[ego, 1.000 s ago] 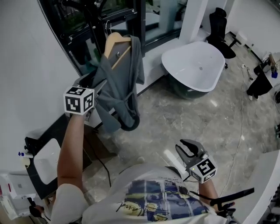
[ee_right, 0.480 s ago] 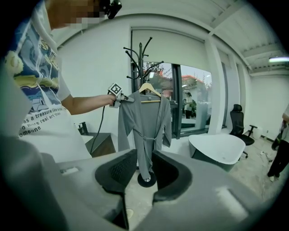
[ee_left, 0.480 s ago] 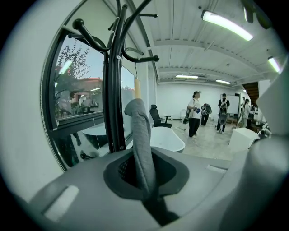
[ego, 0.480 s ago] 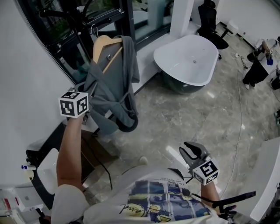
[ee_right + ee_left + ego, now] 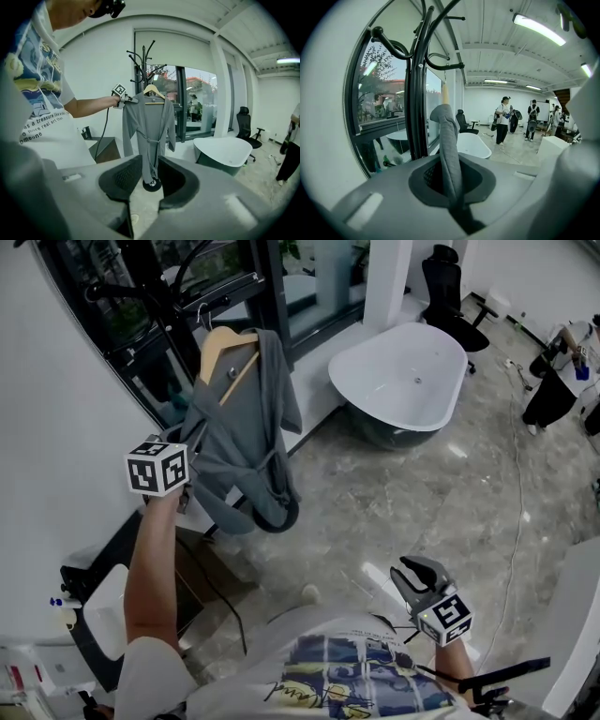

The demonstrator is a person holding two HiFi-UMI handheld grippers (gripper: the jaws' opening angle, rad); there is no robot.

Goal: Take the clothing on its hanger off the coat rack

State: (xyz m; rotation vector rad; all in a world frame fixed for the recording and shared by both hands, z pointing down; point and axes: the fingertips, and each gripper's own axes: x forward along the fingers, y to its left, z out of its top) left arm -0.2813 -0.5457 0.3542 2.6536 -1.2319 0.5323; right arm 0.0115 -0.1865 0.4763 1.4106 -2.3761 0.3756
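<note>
Closing the left gripper [image 5: 452,190] down tight on a fold of the grey robe [image 5: 242,437]: wide apart a second ago, now pinching the cloth at the robe's left edge. Visible in the left gripper view as a grey strip running up from between the fingers [image 5: 379,201].

Still hanging on its wooden hanger [image 5: 219,343], hooked over an arm of the black coat rack [image 5: 415,93] at far left beside the window [image 5: 379,89]. No lift off the hook yet, and in much the same place on the rack as a second ago.

Right gripper [image 5: 419,576] low and near, close to the torso. Fingers released, nothing between them, pointing at the robe from well apart.

So far a hold on the cloth alone, not on the hanger. Probably a steadying grip, with the real step left to do: raising the hook clear of the rack arm. Some risk of dragging the robe off the hanger if pulled downward from here.
</note>
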